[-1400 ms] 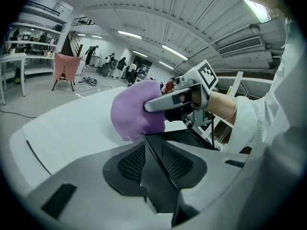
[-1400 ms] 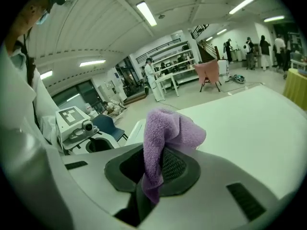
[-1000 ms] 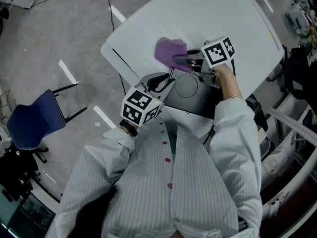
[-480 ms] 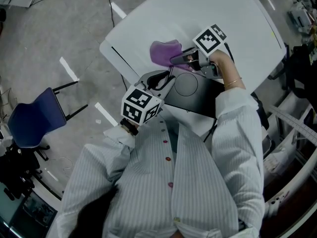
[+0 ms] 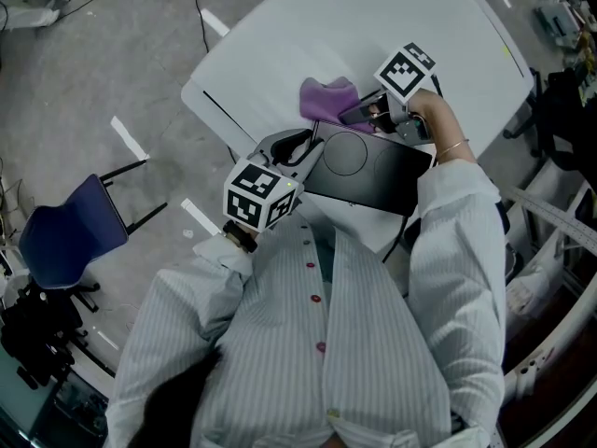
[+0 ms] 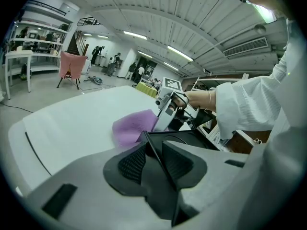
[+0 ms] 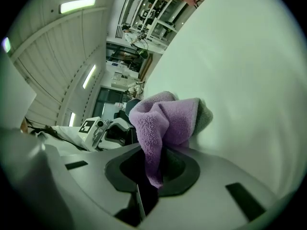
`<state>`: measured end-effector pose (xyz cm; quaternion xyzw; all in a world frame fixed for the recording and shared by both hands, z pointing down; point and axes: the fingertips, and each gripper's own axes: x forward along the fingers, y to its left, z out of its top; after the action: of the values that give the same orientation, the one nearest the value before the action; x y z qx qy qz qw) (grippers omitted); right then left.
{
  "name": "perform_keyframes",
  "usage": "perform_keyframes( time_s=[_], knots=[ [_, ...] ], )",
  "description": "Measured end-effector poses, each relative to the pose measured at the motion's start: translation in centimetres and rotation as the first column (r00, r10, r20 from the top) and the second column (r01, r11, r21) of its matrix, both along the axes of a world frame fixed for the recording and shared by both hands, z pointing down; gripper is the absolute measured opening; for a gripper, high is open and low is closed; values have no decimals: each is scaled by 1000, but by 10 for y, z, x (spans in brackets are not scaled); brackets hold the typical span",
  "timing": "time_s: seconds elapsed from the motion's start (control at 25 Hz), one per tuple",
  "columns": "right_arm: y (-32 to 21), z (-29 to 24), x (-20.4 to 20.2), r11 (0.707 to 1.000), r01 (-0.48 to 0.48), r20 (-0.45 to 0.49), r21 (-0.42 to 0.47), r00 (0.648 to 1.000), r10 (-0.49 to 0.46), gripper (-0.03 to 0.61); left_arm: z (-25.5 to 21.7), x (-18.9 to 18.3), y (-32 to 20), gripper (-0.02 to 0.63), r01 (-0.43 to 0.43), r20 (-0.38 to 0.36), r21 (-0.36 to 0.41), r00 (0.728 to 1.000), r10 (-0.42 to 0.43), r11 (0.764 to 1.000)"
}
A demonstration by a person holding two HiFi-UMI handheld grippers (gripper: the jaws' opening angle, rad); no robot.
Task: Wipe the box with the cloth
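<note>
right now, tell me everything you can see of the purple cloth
The purple cloth is a soft, fluffy, terry-looking rag, bunched into folds rather than spread flat. One end is pinched in the shut jaws of the right gripper. The rest bulges out ahead of them and rests on the white table, just past the far edge of the black box. Whether it touches the box isn't clear.

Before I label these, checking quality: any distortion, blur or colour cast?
Head view: sharp, evenly lit, no glare on the table. Left gripper view: fisheye, dark round border, box nearly black. Right gripper view: fisheye, greenish cast, cloth sharp.
</note>
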<state>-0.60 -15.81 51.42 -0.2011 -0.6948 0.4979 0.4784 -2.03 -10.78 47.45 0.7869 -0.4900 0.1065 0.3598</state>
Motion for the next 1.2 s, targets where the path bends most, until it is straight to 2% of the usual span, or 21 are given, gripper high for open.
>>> perform_keyframes(
  time_s=[0.16, 0.52, 0.6, 0.64, 0.76, 0.84, 0.96, 1.12, 1.2],
  knots=[
    [-5, 1, 24, 1000, 0, -34, -6, 999, 0, 49, 2, -1, 0, 92, -6, 1, -5, 1000, 6, 1000],
    [-21, 2, 86, 997, -77, -92, -28, 993, 74, 49, 2, 0, 0, 94, -22, 5, -20, 1000, 23, 1000],
    [-28, 5, 102, 996, -93, -114, -4, 989, 92, 49, 2, -1, 0, 94, -25, 5, -24, 1000, 25, 999],
    [-31, 5, 108, 995, -104, -109, -5, 989, 103, 49, 2, -1, 0, 95, -27, 4, -25, 1000, 27, 999],
    [-30, -4, 113, 982, -172, -49, -82, 985, 168, 49, 2, 0, 0, 95, -32, 3, -27, 999, 32, 999],
    [-30, -6, 115, 977, -198, -41, -84, 980, 195, 49, 2, 1, 0, 97, -40, 6, -30, 999, 40, 999],
    [-25, -13, 108, 983, -152, 26, -105, 988, 155, 49, 2, 2, 0, 98, -47, 7, -35, 999, 47, 998],
    [-34, 1, 127, 992, -123, -112, -11, 986, 121, 49, 2, 4, 0, 100, -52, 4, -38, 999, 52, 998],
    [-31, -3, 126, 991, -124, -83, -50, 989, 120, 49, 3, 4, 0, 100, -54, 5, -39, 999, 54, 998]
  ],
)
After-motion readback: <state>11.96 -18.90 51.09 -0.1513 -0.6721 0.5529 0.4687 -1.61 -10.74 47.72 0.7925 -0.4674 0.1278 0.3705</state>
